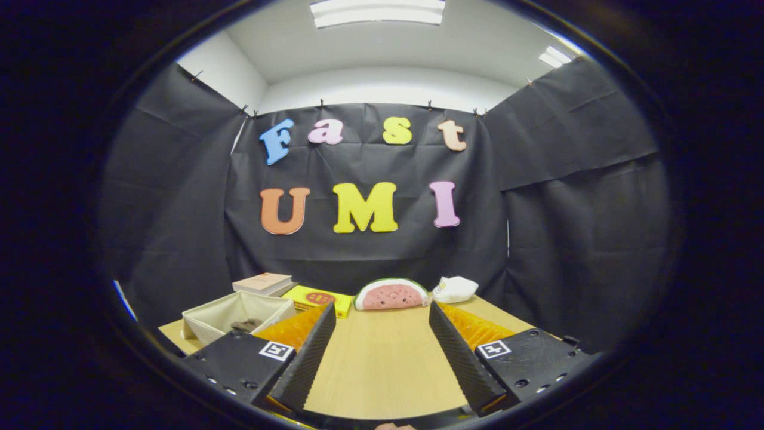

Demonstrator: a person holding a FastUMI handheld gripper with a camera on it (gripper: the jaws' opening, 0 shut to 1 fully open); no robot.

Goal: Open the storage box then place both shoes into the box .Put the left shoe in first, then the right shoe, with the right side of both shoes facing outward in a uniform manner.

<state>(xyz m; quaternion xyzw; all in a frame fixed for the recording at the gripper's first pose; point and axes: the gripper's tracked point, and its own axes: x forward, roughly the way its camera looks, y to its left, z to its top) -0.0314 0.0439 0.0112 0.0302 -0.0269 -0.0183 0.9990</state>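
Wooden table [382,370] bare between open claw [382,325] fingers; watermelon toy [391,294] beyond.

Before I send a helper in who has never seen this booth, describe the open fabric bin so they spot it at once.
Start at the wooden table in front of the black cloth wall. The fabric bin sits beside the open tool's left finger, in front of a book and next to a flat yellow box. It alone is an open-topped, beige, soft-walled container.
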